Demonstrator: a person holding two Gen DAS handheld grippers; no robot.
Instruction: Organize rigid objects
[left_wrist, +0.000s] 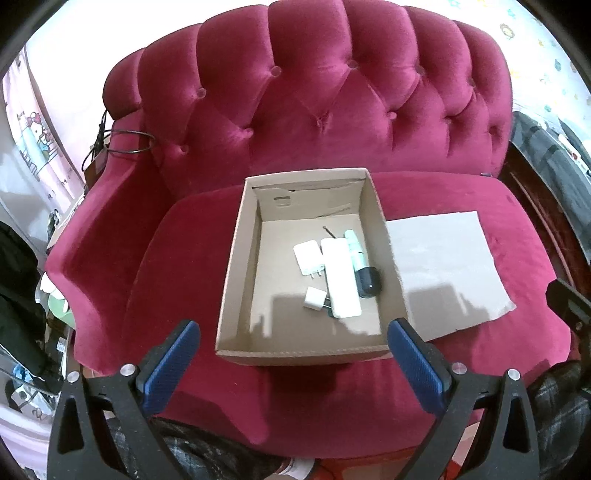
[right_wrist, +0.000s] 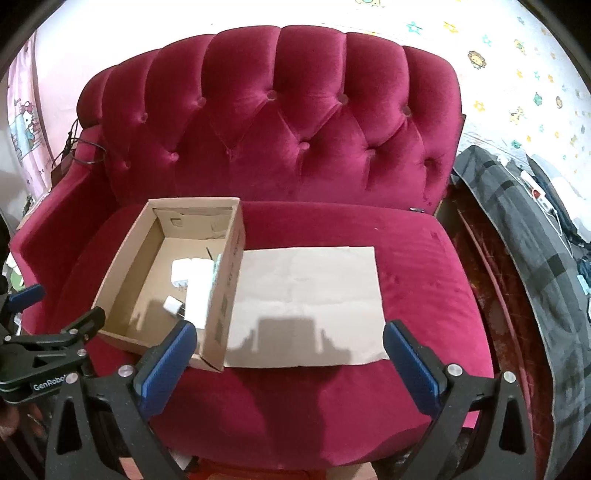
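The left tool (left_wrist: 293, 334) has its two blue-padded fingers (left_wrist: 168, 363) spread wide and holds nothing. The right tool (right_wrist: 290, 334) is the same, wide apart and empty. Both are raised near the sofa's front edge.
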